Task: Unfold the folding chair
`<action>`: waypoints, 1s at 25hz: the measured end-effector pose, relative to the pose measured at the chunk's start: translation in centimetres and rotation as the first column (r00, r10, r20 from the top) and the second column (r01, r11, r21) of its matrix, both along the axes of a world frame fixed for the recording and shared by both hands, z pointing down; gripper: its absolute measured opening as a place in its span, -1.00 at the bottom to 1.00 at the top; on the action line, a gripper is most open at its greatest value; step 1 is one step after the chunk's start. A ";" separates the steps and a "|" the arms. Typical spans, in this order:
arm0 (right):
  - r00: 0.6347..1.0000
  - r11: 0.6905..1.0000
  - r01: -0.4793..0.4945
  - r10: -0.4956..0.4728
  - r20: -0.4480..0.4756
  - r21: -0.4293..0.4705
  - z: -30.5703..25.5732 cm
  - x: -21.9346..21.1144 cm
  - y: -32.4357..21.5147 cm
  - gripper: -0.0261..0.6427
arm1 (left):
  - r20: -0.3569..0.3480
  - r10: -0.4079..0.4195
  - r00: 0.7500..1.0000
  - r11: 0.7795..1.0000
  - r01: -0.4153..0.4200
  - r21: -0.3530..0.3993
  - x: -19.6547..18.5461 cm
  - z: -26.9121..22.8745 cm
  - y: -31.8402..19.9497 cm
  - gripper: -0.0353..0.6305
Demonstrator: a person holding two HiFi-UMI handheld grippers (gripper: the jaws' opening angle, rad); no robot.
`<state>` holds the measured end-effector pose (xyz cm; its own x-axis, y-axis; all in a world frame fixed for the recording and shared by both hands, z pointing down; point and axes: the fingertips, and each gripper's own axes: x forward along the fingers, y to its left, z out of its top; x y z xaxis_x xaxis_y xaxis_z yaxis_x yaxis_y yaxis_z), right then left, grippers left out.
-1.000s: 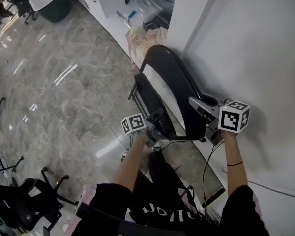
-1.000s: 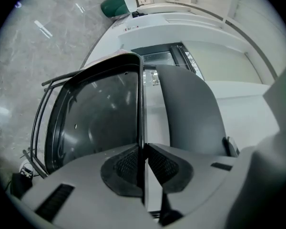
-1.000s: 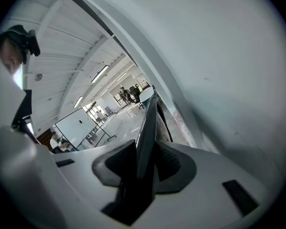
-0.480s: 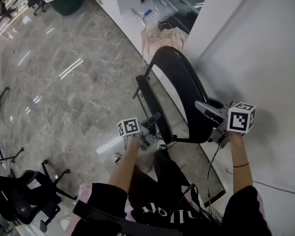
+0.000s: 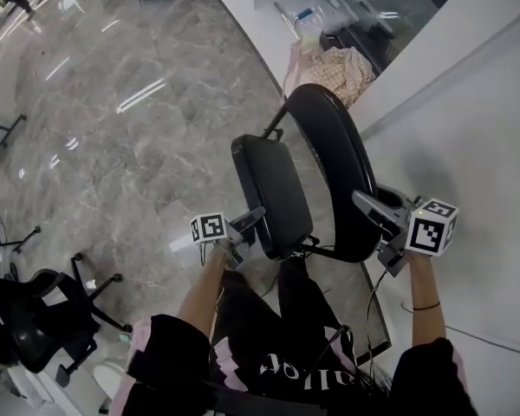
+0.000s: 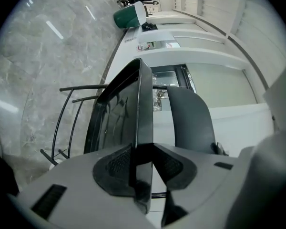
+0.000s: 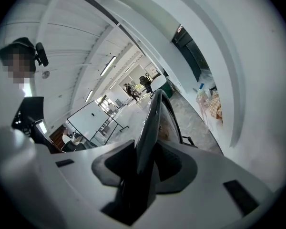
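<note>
The black folding chair (image 5: 329, 159) stands on grey marble floor (image 5: 113, 163). Its curved backrest (image 5: 340, 202) is close beside the white wall (image 5: 477, 120), and the floor lies open to the left of its seat (image 5: 273, 189). The left gripper (image 5: 248, 221) fingers, which have just been widening, pinch the seat's front edge. The right gripper (image 5: 370, 204) fingers clamp the backrest's rim. White lettering on the person's black top (image 5: 286, 367) is unreadable.

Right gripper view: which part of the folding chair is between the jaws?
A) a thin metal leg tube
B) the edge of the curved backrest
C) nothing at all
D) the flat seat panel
B: the right gripper has its jaws closed on the thin edge of the curved backrest, which runs up and away from between them.
</note>
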<state>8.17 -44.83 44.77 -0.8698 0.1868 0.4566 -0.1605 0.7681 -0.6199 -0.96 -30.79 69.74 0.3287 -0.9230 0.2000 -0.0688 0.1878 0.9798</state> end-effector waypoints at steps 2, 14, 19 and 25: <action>1.000 1.000 -0.004 0.004 -0.016 -0.009 0.2 -0.9 1.8 -0.53 | -0.005 -0.008 1.000 1.000 0.008 -0.004 -0.7 0.5 1.6 -0.58; 0.998 0.999 0.008 -0.012 -0.065 -0.054 0.3 -9.0 12.8 -0.52 | 0.062 0.029 0.998 0.999 -0.027 -0.029 -10.3 0.7 11.5 -0.57; 0.999 0.999 0.007 -0.009 -0.048 -0.040 0.5 -13.6 18.4 -0.50 | 0.078 0.048 0.996 0.998 -0.044 -0.044 -15.3 1.0 16.7 -0.56; 0.996 0.996 0.084 -0.085 -0.033 -0.019 0.7 -18.5 23.0 -0.48 | 0.077 0.010 0.997 0.998 -0.006 -0.055 -19.5 1.7 21.2 -0.54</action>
<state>-10.36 -21.85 45.49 -0.8349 0.2673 0.4812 -0.1162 0.7689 -0.6287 -20.43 -9.56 71.47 0.3174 -0.9076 0.2750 -0.1452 0.2400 0.9598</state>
